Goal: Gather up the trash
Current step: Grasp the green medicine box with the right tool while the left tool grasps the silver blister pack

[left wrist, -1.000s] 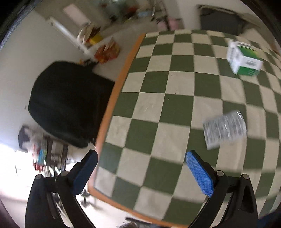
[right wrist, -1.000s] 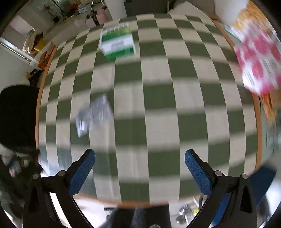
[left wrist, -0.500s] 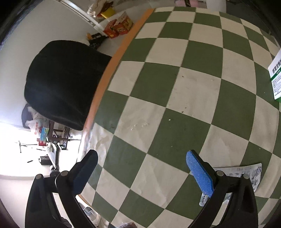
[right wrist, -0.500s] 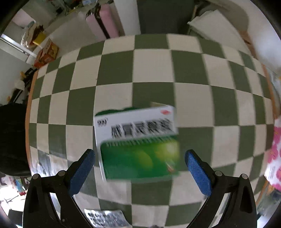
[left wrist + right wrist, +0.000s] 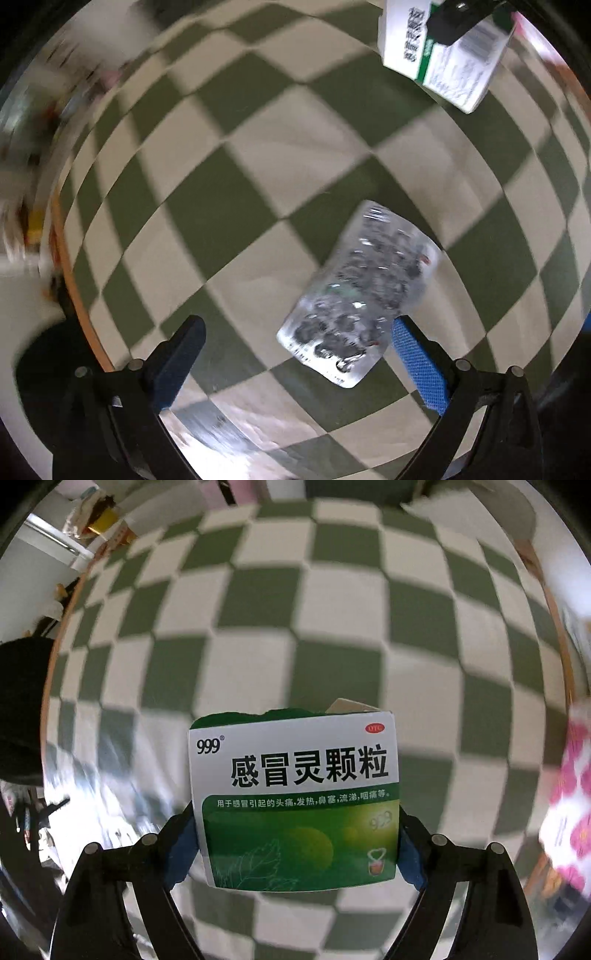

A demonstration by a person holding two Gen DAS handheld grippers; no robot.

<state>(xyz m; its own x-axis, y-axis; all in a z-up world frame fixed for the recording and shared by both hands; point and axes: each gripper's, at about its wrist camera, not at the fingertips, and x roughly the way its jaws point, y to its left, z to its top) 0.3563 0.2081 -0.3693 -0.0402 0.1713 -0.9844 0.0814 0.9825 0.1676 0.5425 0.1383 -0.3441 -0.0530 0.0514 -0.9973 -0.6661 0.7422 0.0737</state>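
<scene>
A silver blister pack (image 5: 360, 291) lies flat on the green-and-white checked table (image 5: 221, 199). My left gripper (image 5: 295, 354) is open and hovers just above it, with the pack's near end by the right fingertip (image 5: 410, 347). My right gripper (image 5: 295, 834) is shut on a green-and-white medicine box (image 5: 295, 797), holding it by its two sides above the table. The same box (image 5: 447, 48) shows in the left wrist view at the top right, with a dark jaw on it.
The table's orange edge (image 5: 70, 258) runs down the left. A black chair (image 5: 20, 705) stands off the table's left side. A pink-and-white patterned bag (image 5: 569, 794) hangs at the right edge. Cluttered shelves (image 5: 92, 520) stand far back left.
My right gripper closed on the medicine box and lifted it. My left gripper swung right, bringing the blister pack between its open fingers.
</scene>
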